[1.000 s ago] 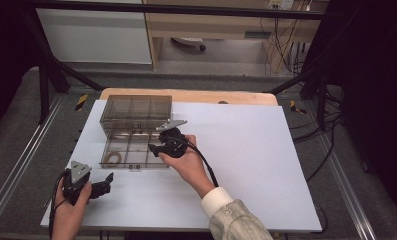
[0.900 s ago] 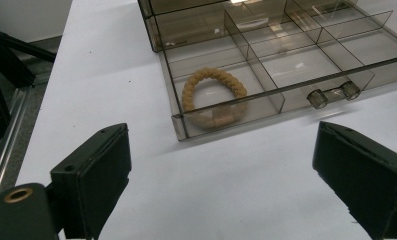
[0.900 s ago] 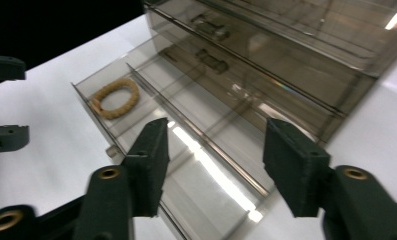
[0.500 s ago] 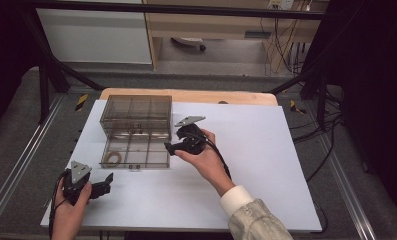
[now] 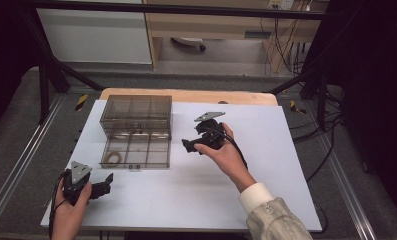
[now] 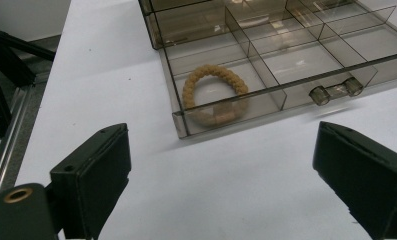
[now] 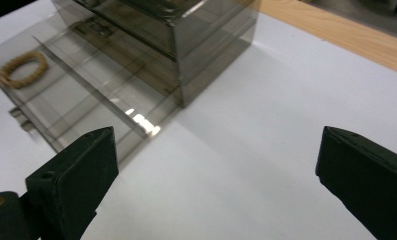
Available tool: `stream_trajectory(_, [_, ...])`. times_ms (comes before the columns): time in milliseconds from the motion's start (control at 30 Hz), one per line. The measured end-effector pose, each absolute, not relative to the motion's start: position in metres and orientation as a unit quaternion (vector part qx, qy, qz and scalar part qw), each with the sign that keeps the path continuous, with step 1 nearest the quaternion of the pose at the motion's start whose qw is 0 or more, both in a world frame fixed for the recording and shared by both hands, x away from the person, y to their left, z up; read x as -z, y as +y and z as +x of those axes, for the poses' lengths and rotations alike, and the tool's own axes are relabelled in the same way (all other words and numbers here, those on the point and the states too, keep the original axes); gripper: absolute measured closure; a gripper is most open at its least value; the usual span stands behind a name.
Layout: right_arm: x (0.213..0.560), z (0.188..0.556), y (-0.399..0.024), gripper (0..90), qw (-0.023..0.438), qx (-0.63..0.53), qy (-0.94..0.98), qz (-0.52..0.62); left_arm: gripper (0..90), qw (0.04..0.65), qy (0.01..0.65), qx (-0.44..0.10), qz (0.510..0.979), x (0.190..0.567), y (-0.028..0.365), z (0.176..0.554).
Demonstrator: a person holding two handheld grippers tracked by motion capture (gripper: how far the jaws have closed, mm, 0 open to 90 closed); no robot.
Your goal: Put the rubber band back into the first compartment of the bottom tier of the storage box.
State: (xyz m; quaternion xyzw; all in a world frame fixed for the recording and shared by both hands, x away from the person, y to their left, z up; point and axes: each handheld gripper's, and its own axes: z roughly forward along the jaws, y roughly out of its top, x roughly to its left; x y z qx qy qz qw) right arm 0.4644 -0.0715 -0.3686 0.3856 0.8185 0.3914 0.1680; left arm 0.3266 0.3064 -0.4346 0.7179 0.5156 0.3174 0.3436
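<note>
Smoky transparent plastic drawer cabinet [image 5: 136, 114] stands at the far left of the white table top [image 5: 266, 190]. Its bottom drawer [image 5: 136, 152], a clear tray split into compartments, is pulled out toward the person. In the front left compartment lies a tan braided rope ring [image 5: 114, 157], flat, resting against the front wall as the left gripper view [image 6: 213, 95] shows it.

Right gripper [image 5: 192, 145] is held just right of the open drawer, apart from it. Its jaws have just been opening and now stand wide, with nothing between them; its own view looks along the drawer's side. Left gripper [image 5: 106, 182] rests low at the near left edge of the table, jaws spread wide and empty, aimed at the drawer front and its small clear bar handle [image 6: 336, 91].

Judgement: the ring looks placed, so closing the drawer is likely the step in hand. To do it well, push squarely on the drawer front near the handle, not at a corner, or the tray may skew and jam. The cabinet looks light; steadying it with the other gripper should stop it sliding back.
</note>
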Motion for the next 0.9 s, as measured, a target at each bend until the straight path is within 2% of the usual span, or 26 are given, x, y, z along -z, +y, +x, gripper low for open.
stream_trajectory(367, [0.367,0.471,-0.115,4.9,0.176,-0.391,0.797,0.426,8.3,0.343,0.516,-0.316,0.719,0.435,0.305,0.327])
stream_trajectory(900, [0.363,0.461,-0.181,4.2,0.190,-0.412,0.773,0.443,8.1,0.343,0.513,-0.317,0.721,0.435,0.304,0.327])
